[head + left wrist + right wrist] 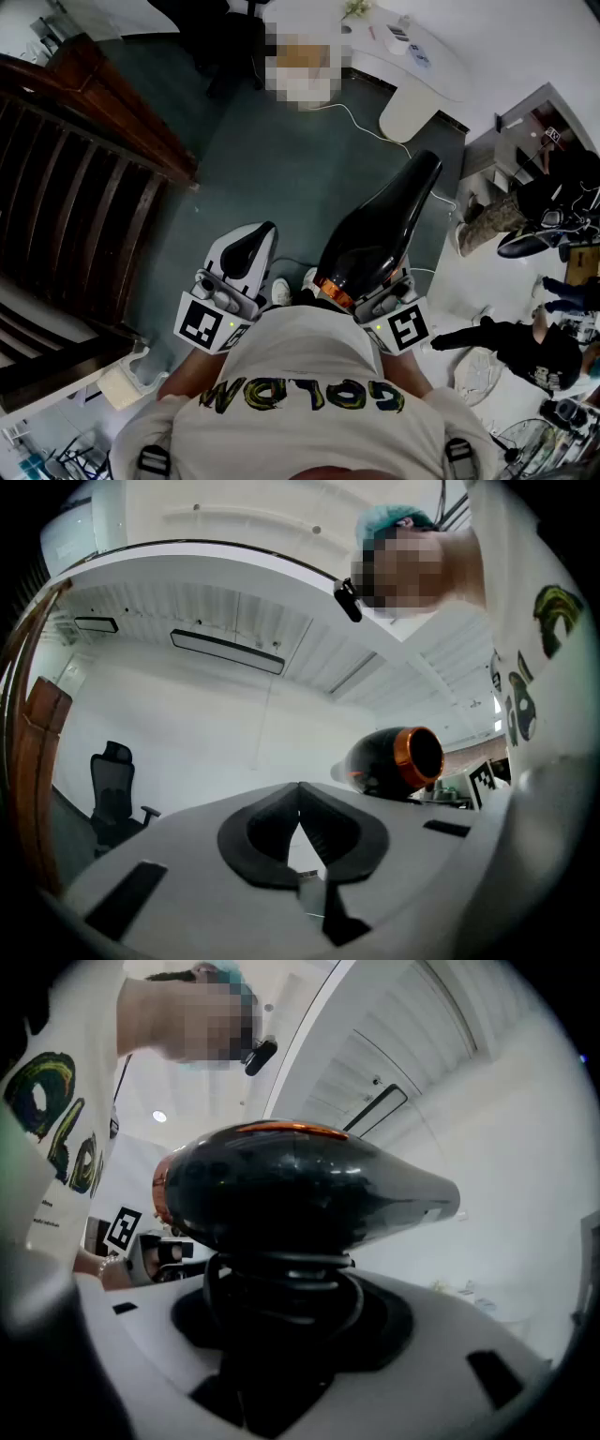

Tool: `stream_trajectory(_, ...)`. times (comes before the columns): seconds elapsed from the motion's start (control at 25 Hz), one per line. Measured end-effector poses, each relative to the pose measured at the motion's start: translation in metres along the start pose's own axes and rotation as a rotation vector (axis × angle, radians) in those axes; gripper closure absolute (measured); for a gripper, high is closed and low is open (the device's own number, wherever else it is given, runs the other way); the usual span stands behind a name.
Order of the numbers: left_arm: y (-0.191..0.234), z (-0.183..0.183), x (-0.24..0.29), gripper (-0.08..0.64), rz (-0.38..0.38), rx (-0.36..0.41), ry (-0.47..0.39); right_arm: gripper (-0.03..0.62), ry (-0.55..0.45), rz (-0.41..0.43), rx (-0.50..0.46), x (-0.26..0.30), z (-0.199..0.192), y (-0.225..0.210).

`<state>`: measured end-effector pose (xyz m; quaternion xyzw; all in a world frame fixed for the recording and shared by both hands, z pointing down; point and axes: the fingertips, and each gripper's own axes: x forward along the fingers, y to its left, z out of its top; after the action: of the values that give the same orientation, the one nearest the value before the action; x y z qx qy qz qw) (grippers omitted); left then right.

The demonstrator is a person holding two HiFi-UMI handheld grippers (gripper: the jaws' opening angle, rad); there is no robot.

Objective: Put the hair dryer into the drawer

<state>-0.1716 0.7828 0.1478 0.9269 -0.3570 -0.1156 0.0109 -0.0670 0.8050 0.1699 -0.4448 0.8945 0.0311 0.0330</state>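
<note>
The hair dryer (382, 223) is black and glossy with an orange ring at its rear end. My right gripper (370, 286) is shut on it, close in front of the person's chest. In the right gripper view its body (300, 1185) lies across the jaws, and its handle with coiled cord (281, 1283) sits between them. My left gripper (251, 246) is beside it on the left, shut with nothing in it; its black pads (323, 832) meet at the tip. The hair dryer (394, 761) also shows to the right in the left gripper view. No drawer is plainly in view.
Dark wooden slatted furniture (84, 187) fills the left side. Teal carpet (281, 159) lies ahead, with a white cable (366, 127) running to a curved white desk (412, 66). People in dark clothes (525, 347) are at the right. A black office chair (112, 789) stands farther off.
</note>
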Motion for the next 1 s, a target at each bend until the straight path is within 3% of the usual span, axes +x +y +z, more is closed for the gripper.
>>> stream_trajectory(0.6,-0.01,-0.019,0.07,0.549,0.026,-0.008,0.007,0.328,0.012,0.017,0.01,-0.007,-0.007,-0.07)
stream_trajectory(1.0,0.037,-0.025,0.121,0.549,0.019,-0.018,0.001,0.328,0.027,0.011,0.026,0.044,-0.016,-0.114)
